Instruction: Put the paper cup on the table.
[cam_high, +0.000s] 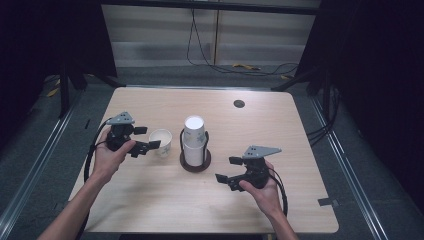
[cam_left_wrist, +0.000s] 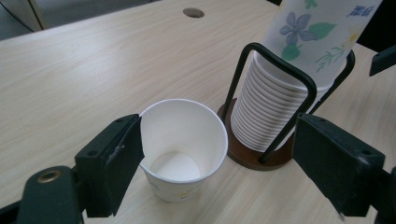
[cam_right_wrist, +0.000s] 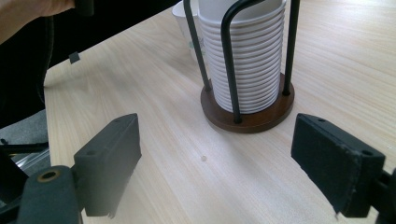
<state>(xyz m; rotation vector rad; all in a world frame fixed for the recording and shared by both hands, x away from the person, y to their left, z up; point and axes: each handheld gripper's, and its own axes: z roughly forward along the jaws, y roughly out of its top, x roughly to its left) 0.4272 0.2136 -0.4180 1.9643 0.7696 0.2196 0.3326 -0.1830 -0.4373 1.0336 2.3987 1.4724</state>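
Left gripper view: left tool (cam_left_wrist: 219, 163) is standing apart around the single cup (cam_left_wrist: 183, 147) at lower centre (one pad at its rim); bumping could tip it. Farther up, cup stack (cam_left_wrist: 275, 102) is filling its holder (cam_left_wrist: 254, 156). Right tool (cam_high: 231, 170), lower right, is gaping empty over the bench (cam_high: 150, 200).

Cup stack's (cam_left_wrist: 289, 88) top beyond frame edge

Bare tabletop (cam_high: 150, 200) lying open along the near edge, cup holder (cam_high: 195, 161) with its stacked cups (cam_high: 194, 137) standing mid-table, single paper cup (cam_high: 161, 141) sitting just beside it, blocking the left.
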